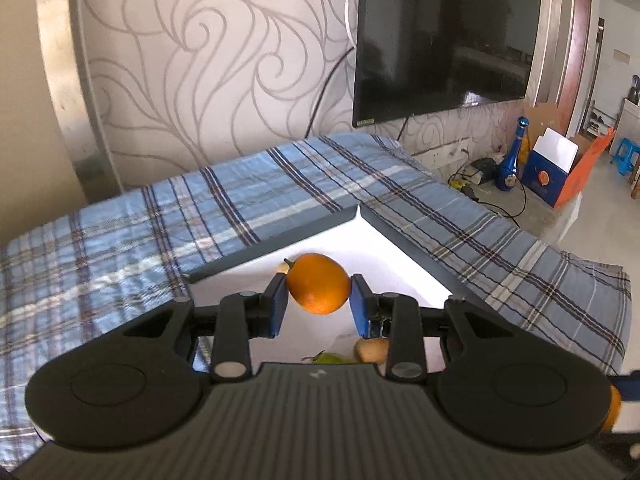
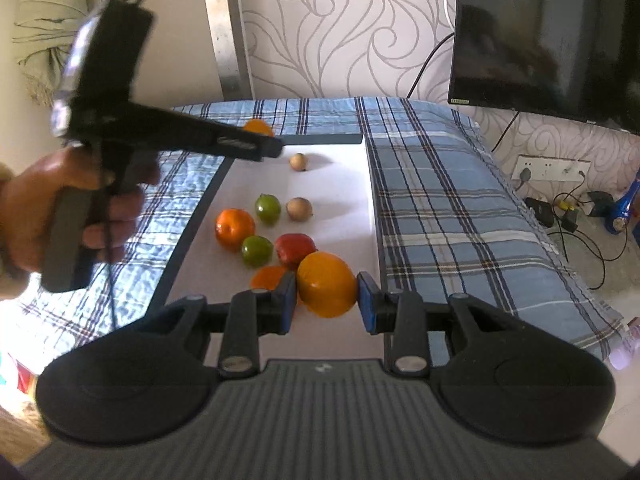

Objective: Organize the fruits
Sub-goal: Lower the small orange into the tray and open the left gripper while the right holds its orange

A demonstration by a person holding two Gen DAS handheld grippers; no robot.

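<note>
My left gripper [image 1: 319,288] is shut on an orange [image 1: 318,283], held above the far corner of the white board [image 1: 400,264]. In the right wrist view that left gripper [image 2: 276,144] reaches in from the left, a hand around its handle, its orange [image 2: 259,126] half hidden behind the fingers. My right gripper [image 2: 327,290] is shut on a yellow-orange fruit [image 2: 326,284] over the near part of the board [image 2: 340,176]. Loose on the board lie an orange [image 2: 235,228], two green limes [image 2: 268,208] [image 2: 256,249], a red fruit [image 2: 294,249], two brown fruits [image 2: 299,161] [image 2: 299,209] and another orange [image 2: 269,277] partly hidden.
The board has a dark frame [image 2: 192,232] and lies on a blue plaid cloth [image 2: 440,208]. A wall-mounted TV [image 1: 444,36] hangs behind. On the floor to the right are cables [image 2: 568,216], a blue bottle [image 1: 514,160] and a blue-orange box [image 1: 556,176].
</note>
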